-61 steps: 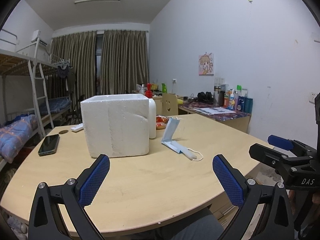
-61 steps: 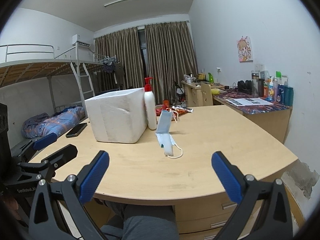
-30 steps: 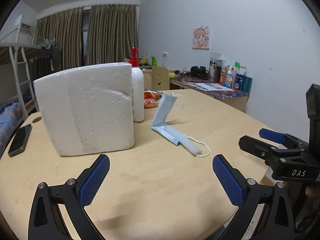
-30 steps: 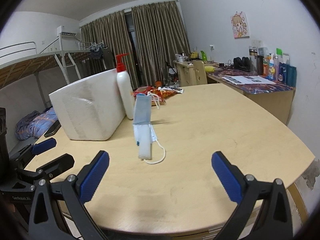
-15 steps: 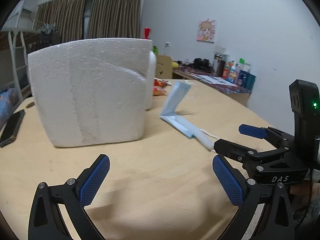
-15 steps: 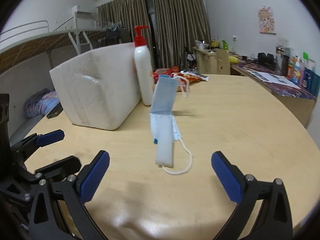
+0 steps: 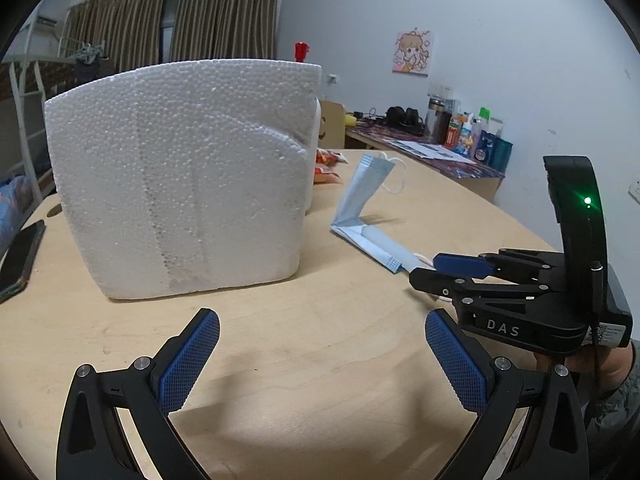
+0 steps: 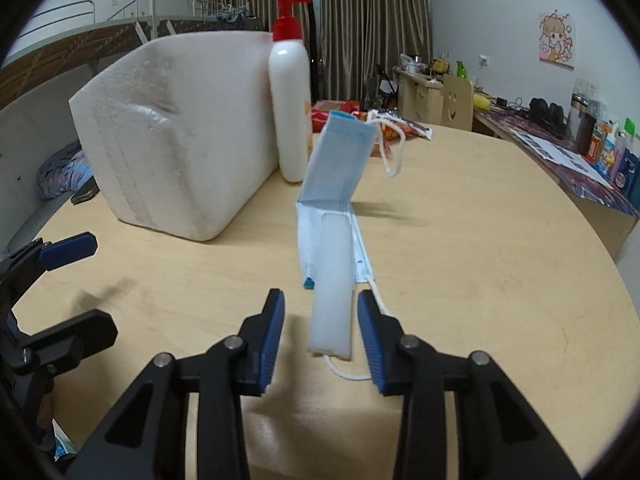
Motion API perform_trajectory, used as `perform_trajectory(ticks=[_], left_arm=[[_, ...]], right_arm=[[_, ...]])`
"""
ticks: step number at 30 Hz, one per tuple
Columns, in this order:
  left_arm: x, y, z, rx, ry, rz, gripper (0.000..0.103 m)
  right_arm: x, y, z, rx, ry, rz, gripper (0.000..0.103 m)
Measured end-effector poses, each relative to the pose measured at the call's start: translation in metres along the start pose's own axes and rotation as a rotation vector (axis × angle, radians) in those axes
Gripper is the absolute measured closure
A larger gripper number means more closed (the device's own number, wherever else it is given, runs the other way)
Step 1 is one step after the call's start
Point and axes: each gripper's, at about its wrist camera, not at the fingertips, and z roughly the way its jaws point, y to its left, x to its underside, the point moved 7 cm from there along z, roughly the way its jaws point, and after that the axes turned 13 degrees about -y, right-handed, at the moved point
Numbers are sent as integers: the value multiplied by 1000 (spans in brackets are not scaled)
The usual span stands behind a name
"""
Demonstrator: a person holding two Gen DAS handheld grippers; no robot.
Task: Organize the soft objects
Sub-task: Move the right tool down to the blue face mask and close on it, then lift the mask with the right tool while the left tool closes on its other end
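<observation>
Jaws of the right gripper (image 8: 320,334) have just been closing around the near end of the mask (image 8: 334,240), which was clear of them a second ago; neither pad looks to press on it yet. Half the mask lies flat on the bench (image 8: 500,280), right of the foam box (image 8: 180,136); half stands folded up. Likely a grasp comes next. Left gripper (image 7: 322,364) hangs spread, empty.

Dim indoor light, cool cast, strong fisheye both views.
Soft shadows on table (image 8: 480,240) under mask (image 8: 332,200) & by foam box (image 7: 180,176); glare spot on bottle (image 8: 289,112); green LED glows on right gripper (image 7: 436,270); edges bent w/ black vignette, right view slightly soft.
</observation>
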Motion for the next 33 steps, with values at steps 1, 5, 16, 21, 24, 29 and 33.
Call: perform_trajectory(ticks=[1,5,16,21,24,29,33], left_arm=[[1,-1,0,2,0,0,0],[1,-2,1,9,-1,4,0],[0,-5,-1,7,-16,7,0],[-1,-7,-3,2,-18,20,0],[-4,-9,-3,9,-21,20,0],[-4,-20,-1,33,-8,21,0],[-8,-32,1,53,-8,37,0]], right_arm=[[0,1,1,0,3,-1,66],[5,-3,6,3,45,16,71],[4,-12,4,-25,37,78,84],[-1,-12,-6,-34,5,87,84],[-7,-15,-17,-41,-21,106,84],[-6,-20,-34,-62,-38,139,84],[1,-26,-51,-63,-49,159,84]])
